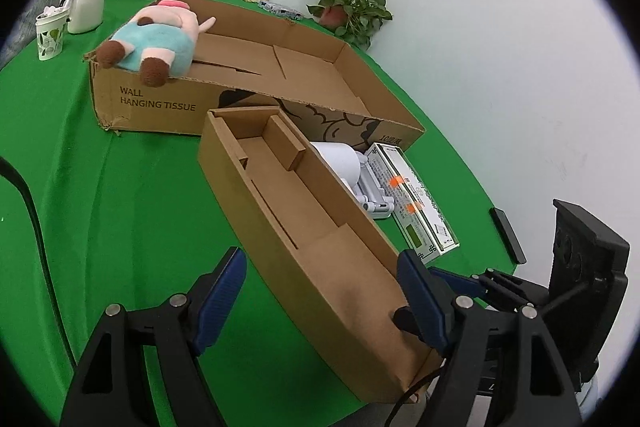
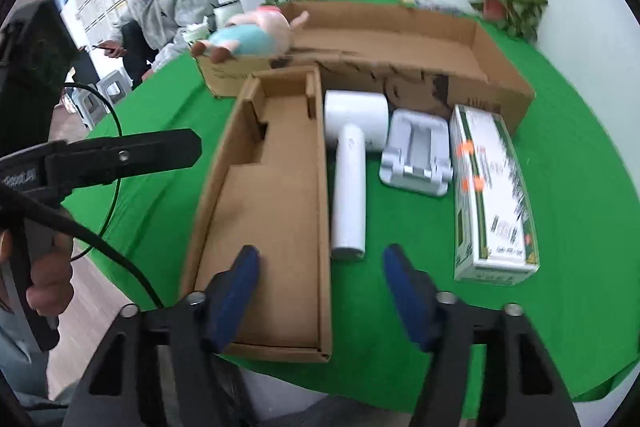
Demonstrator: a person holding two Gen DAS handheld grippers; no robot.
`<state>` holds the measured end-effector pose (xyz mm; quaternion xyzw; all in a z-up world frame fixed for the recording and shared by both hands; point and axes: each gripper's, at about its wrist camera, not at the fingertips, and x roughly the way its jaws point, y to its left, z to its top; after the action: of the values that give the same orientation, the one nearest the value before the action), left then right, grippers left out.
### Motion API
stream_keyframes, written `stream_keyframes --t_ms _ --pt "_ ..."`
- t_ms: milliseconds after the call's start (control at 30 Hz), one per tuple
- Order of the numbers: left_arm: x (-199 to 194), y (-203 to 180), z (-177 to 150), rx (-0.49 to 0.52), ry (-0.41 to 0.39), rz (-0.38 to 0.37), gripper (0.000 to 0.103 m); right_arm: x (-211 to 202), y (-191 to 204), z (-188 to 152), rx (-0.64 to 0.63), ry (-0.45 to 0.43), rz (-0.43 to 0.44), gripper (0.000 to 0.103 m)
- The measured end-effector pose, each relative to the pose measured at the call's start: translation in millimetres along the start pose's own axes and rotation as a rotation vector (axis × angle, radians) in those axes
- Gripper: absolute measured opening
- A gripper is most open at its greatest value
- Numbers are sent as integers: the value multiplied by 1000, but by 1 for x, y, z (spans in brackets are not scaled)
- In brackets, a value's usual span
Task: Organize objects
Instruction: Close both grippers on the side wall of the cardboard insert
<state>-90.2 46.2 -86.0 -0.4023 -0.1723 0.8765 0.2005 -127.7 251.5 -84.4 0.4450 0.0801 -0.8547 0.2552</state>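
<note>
Both grippers hang over the near end of the narrow cardboard tray (image 2: 276,195). Left gripper (image 1: 320,301) stands wide apart, its fingers straddling the tray's near end, one blue pad over the green cloth, the other at the tray's far wall; whether that pad presses the cardboard I cannot tell. Right gripper (image 2: 320,291) is about half open and holds nothing, one finger above the tray floor, the other above the cloth near the end of a white handle.

Round table (image 1: 132,195), draped in green, carries everything. Largest on it is the long open carton (image 1: 256,67) at the back, with a plush toy (image 1: 154,39) slumped over its left end. Just in front lies the tray, empty. Beside the tray, on the cloth, lies the white hair dryer (image 2: 352,163); next to it sits a pale grey folding stand (image 2: 416,155), then a white-and-green box (image 2: 492,195). Two potted plants (image 1: 352,7) stand at the wall, with a white mug (image 1: 86,5) and a paper cup (image 1: 50,35) at the far left.
</note>
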Motion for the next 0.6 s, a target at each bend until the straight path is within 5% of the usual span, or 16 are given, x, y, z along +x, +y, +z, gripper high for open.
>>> stream_keyframes --t_ms 100,233,367,500,600 --pt "7 1 -2 -7 9 -2 66 8 -11 -1 93 33 99 39" --pt "3 8 -5 5 8 36 55 16 4 -1 112 54 149 38" --pt "-12 29 3 -30 -1 29 55 20 30 2 82 75 204 40" --pt "-10 42 16 -30 -8 76 55 23 42 15 46 24 95 50" --pt "5 42 24 2 22 108 37 34 47 32 26 10 24 50"
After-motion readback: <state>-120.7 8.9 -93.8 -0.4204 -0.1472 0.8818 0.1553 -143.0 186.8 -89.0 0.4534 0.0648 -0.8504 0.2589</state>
